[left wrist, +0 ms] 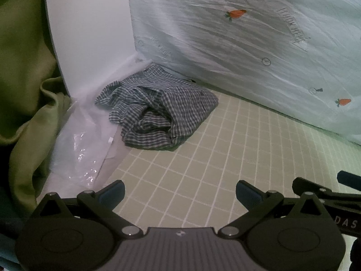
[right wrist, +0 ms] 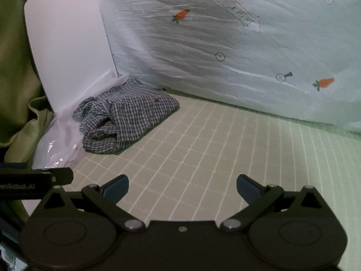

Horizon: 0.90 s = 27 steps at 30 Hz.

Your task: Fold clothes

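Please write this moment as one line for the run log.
left gripper open, empty | right gripper open, empty | checked shirt crumpled in corner, untouched | fold not started

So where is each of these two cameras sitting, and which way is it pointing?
Left wrist view: sits on the left gripper, looking along its open fingers over the green grid mat toward the crumpled checked shirt; the right gripper's edge shows at right.
Right wrist view: sits on the right gripper, also open, facing the same shirt; the left gripper's edge shows at left.
Both share the shirt, the mat, the white board and the carrot-print sheet.
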Motion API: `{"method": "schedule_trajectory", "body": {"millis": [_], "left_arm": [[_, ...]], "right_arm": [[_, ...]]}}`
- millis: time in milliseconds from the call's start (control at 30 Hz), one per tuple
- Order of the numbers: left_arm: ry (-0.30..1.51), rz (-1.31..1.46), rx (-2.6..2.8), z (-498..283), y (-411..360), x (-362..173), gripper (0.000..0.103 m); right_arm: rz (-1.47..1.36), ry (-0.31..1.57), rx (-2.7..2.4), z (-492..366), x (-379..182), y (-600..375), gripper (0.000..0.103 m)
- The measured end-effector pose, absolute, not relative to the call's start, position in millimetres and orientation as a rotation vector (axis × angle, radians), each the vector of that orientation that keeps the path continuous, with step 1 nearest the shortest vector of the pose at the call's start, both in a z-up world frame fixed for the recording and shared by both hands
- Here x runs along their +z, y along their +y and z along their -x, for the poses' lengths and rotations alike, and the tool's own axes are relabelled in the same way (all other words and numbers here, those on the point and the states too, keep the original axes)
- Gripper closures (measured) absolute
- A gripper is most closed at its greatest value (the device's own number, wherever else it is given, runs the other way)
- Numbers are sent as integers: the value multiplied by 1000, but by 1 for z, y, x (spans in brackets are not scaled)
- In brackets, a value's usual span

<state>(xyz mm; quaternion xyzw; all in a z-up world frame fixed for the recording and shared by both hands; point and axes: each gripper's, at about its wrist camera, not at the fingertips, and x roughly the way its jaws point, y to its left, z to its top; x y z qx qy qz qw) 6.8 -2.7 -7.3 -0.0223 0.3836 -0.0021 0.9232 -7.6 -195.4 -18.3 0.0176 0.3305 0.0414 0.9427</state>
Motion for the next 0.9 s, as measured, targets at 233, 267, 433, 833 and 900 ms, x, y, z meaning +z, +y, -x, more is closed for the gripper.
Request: {"method": "schedule_trajectory", "body": {"millis": [233, 267, 433, 833, 900], "left_arm": [[766, 47, 35, -32, -12, 0, 0], [763, 48, 42, -37, -12, 1, 0], [786, 84, 117, -71, -4, -3, 0], [852, 252, 201, -211, 40, -36, 2], [868, 275, 190, -242, 44, -45, 4]], "right_arm": [[4, 672, 101, -22, -16, -202, 0], [5, 673, 102, -26, -16, -204, 0], [14, 673, 118, -59, -15, -210, 0], [27, 713, 187, -203, -34, -202, 5], [21, 735, 189, -226, -42, -200, 9]]}}
